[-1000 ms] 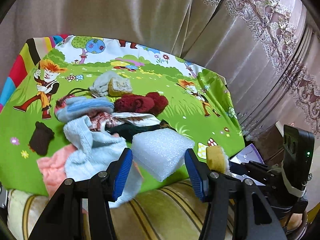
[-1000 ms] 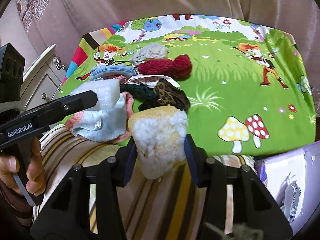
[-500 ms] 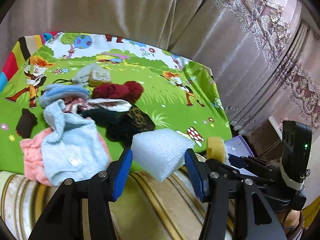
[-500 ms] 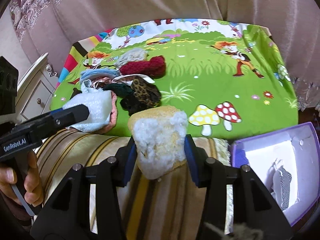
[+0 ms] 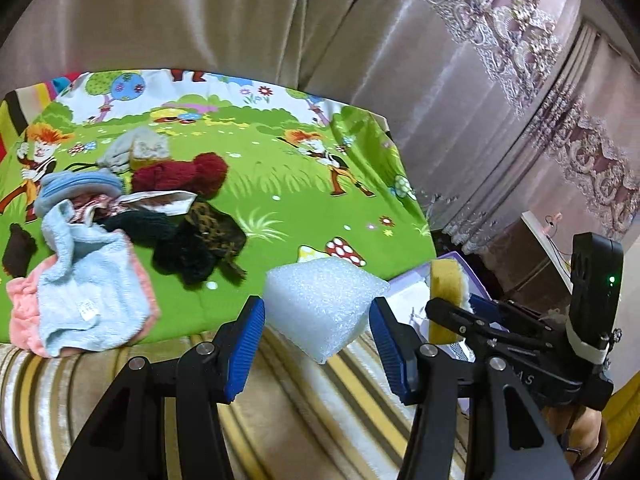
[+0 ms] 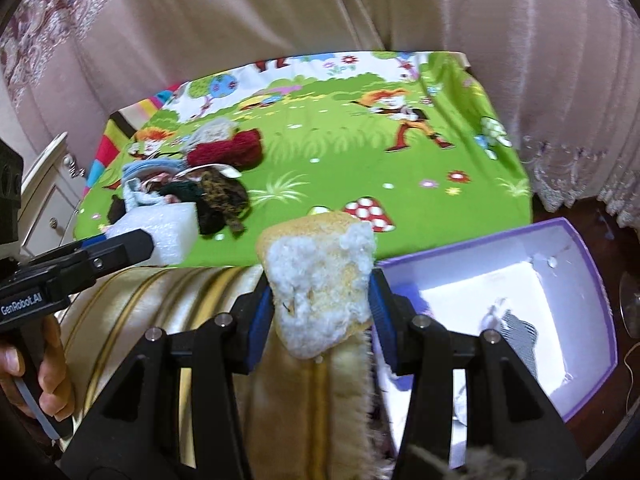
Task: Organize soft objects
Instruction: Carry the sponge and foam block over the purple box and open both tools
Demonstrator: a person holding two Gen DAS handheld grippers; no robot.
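Observation:
My left gripper (image 5: 316,340) is shut on a white foam block (image 5: 320,304), which also shows at the left of the right wrist view as the foam block (image 6: 160,232). My right gripper (image 6: 320,316) is shut on a yellow sponge with a white fuzzy face (image 6: 320,280); that sponge (image 5: 444,292) appears at the right of the left wrist view. A purple box (image 6: 576,248) with a white inside lies open at the lower right. A pile of soft items stays on the green cartoon cloth (image 5: 288,176): a light blue towel (image 5: 84,280), a pink cloth (image 5: 20,304), a dark red knit piece (image 5: 180,176).
A striped yellow-brown cushion edge (image 5: 280,408) runs below the cloth. Beige curtains (image 5: 240,20) hang behind. A white drawer cabinet (image 6: 44,192) stands at the left. A hand (image 6: 28,364) holds the left gripper's handle. Dark knit and leopard-print items (image 5: 200,240) lie mid-cloth.
Both grippers have swung to the right, each keeping its piece. The pile has slid left in both views and the purple box has come much further into the right wrist view.

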